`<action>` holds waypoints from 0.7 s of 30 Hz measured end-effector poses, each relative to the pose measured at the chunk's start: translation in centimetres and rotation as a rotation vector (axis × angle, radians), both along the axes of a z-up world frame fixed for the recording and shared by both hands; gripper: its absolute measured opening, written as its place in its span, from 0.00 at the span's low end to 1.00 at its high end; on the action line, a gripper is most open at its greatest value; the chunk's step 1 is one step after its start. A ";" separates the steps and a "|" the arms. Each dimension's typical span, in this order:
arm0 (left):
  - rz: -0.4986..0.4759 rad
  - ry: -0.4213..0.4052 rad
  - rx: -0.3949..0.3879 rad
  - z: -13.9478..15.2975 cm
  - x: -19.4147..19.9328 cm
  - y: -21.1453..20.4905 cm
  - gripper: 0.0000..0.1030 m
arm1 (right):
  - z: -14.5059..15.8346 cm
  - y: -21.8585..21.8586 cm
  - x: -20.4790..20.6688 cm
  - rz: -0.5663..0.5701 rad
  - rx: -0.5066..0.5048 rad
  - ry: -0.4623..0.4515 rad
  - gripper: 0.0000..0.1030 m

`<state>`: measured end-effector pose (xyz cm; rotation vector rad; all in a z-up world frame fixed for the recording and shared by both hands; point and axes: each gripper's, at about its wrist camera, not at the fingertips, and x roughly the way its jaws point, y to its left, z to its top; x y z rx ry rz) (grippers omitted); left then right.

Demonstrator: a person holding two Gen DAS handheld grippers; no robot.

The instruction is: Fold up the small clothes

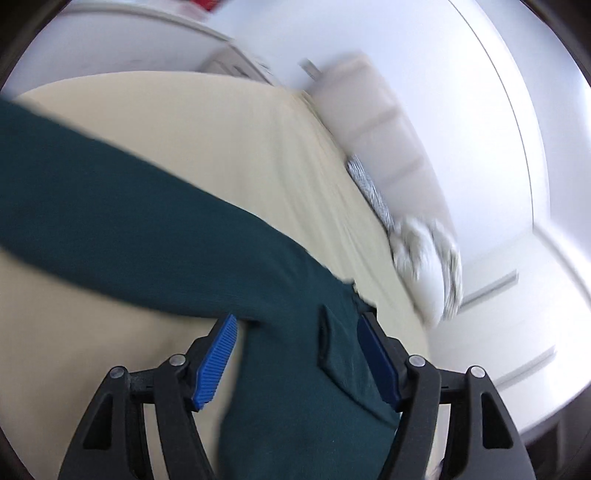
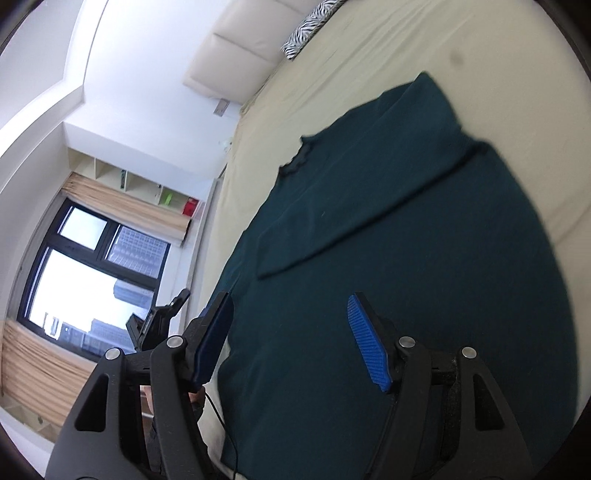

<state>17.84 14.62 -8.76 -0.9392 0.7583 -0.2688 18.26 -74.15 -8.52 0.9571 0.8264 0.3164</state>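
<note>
A dark green long-sleeved top (image 2: 388, 258) lies spread on a cream bed sheet (image 2: 369, 55). One sleeve is folded across its body. In the left wrist view the top (image 1: 129, 221) stretches from the left down between the fingers. My left gripper (image 1: 299, 328) is open, its blue pads on either side of a cloth edge, apart from it. My right gripper (image 2: 291, 317) is open above the top's lower part, with cloth below the jaws. The left gripper also shows in the right wrist view (image 2: 159, 325) at the bed's left edge.
A padded cream headboard (image 2: 240, 40) and a zebra-print pillow (image 2: 310, 26) are at the bed's far end. A white bundle (image 1: 424, 258) lies at the bed edge. A window (image 2: 92, 269), curtains and wall shelves (image 2: 147, 184) are beyond the bed's left side.
</note>
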 end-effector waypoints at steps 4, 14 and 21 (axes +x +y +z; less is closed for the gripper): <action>0.270 0.067 -0.170 -3.2 -4.8 9.3 0.68 | 0.3 4.0 -1.4 0.054 0.027 0.002 0.62; 0.612 0.178 -0.342 -7.6 -6.3 18.5 0.59 | 0.9 10.1 -3.5 0.111 0.021 0.031 0.62; 0.695 0.211 -0.376 -8.5 -2.2 21.1 0.25 | 1.1 11.5 -4.0 0.095 0.023 0.025 0.62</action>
